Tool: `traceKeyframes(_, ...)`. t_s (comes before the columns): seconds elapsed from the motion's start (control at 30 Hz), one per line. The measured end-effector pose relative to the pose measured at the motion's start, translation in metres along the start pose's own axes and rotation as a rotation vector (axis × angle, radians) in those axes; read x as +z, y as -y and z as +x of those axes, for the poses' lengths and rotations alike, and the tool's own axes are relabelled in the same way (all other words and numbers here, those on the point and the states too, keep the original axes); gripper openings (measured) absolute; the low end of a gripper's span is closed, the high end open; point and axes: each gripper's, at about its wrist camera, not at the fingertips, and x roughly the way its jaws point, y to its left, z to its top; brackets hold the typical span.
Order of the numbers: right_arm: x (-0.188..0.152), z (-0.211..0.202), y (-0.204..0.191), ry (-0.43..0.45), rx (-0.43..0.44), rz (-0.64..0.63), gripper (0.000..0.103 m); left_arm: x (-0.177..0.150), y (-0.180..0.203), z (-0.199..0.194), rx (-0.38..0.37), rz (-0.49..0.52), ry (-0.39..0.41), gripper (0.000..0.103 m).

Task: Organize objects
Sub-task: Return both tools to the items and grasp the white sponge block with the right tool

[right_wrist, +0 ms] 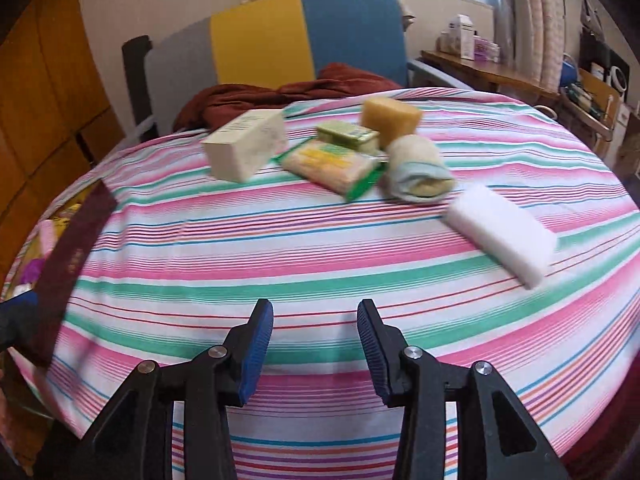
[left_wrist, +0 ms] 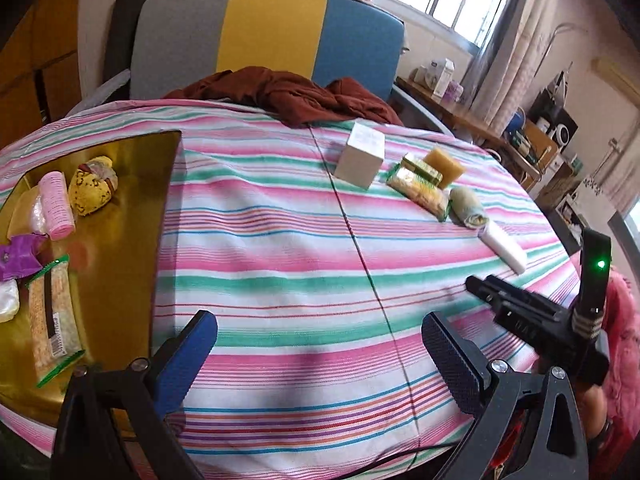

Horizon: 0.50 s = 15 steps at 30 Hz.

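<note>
Striped cloth (right_wrist: 280,248) lay under both tools. Your right gripper (right_wrist: 315,344) had its jaws apart, nothing between them; your left gripper (left_wrist: 320,356) stood wider, also empty. Ahead lay the white box (right_wrist: 244,148), snack packet (right_wrist: 332,166), rolled towel (right_wrist: 418,176) and white sponge (right_wrist: 502,234); the gold tray (left_wrist: 132,216) was left.

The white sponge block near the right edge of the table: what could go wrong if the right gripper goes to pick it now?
1. The white sponge block lies close to the edge of the table; a push could slide it off.
2. The right gripper is open but narrow; across the block's long side it may not fit.
3. The rolled towel sits just beside the block and could get nudged.
</note>
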Motion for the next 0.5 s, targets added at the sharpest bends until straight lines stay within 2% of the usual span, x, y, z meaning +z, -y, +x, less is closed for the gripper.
traceKeyframes(0.2, 0.031, -0.004, 0.061, 0.048, -0.082, -0.004, 0.049, -0.004, -0.002, 0.006, 0.008, -0.013, -0.036, 0.103)
traceKeyframes(0.27, 0.045, -0.002, 0.083, 0.035, -0.088, -0.005, 0.067, -0.005, -0.003, 0.006, 0.009, -0.025, -0.039, 0.103)
traceKeyframes(0.3, 0.053, 0.002, 0.094, 0.015, -0.099, -0.010, 0.079, -0.005, -0.003, 0.006, 0.014, -0.029, -0.039, 0.103)
traceKeyframes(0.37, 0.062, 0.009, 0.109, -0.004, -0.128, -0.031, 0.080, -0.005, -0.001, 0.008, 0.020, -0.029, -0.048, 0.103)
traceKeyframes(0.5, 0.068, 0.028, 0.125, -0.098, -0.099, -0.104, 0.080, -0.006, 0.005, 0.011, 0.014, -0.015, -0.064, 0.103)
